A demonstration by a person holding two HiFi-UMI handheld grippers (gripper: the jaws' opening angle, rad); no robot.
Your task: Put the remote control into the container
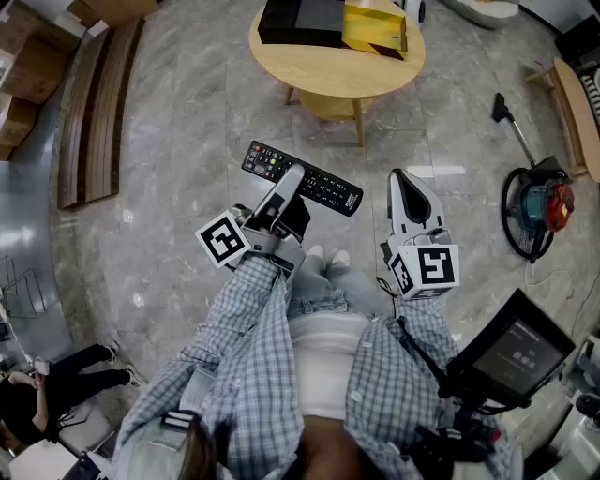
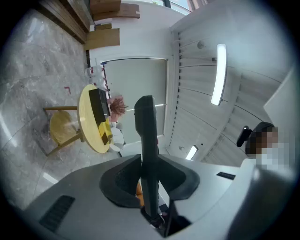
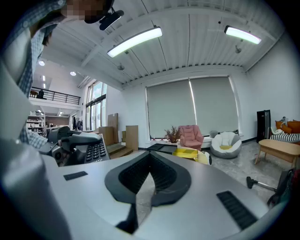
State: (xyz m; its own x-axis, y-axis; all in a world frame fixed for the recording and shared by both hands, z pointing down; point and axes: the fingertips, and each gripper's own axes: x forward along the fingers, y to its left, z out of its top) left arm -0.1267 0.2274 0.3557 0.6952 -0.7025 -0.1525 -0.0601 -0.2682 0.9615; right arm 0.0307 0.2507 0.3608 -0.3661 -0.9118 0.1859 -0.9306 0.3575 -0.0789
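We hold the remote control point(image 1: 328, 190) crosswise, clamped near its middle in our left gripper point(image 1: 289, 184) above the marble floor point(image 1: 187, 141), well apart from the round table point(image 1: 328, 70) bearing the yellow container point(image 1: 375, 28), while our right gripper point(image 1: 401, 183) is closed on nothing

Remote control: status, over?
Left gripper shut on remote control, in the air. Right gripper shut, empty. Round table ahead, nothing in between.
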